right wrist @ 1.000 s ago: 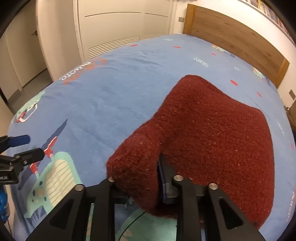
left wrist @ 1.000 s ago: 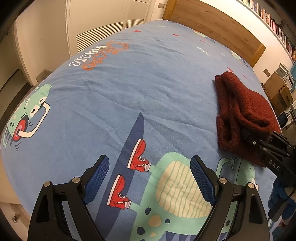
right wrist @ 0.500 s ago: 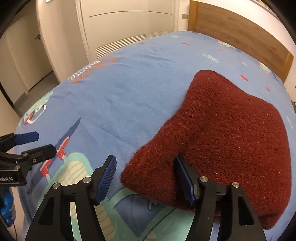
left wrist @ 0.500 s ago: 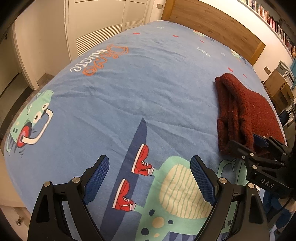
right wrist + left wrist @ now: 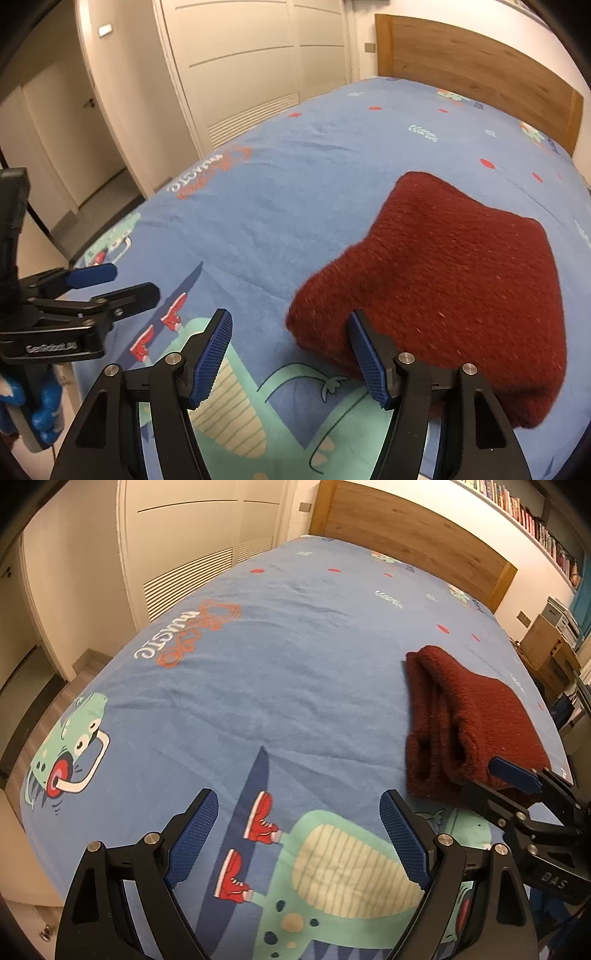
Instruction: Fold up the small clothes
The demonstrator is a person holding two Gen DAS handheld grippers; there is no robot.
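Dark red knit garment [image 5: 454, 280] lies folded in layers on the blue cartoon-print bed cover [image 5: 280, 686], toward the right side of the bed, stacked edges facing the left tongs. Right tongs [image 5: 291, 354] released, blades spread at the garment's near corner, gripping nothing; judged: fold done and let go so the stack settles flat. Left tongs [image 5: 299, 842] spread wide over bare cover, well apart from the garment, holding nothing; probably kept clear.

Right gripper [image 5: 288, 354] released red knit garment [image 5: 454, 280], jaws now apart, lifted clear above bed.
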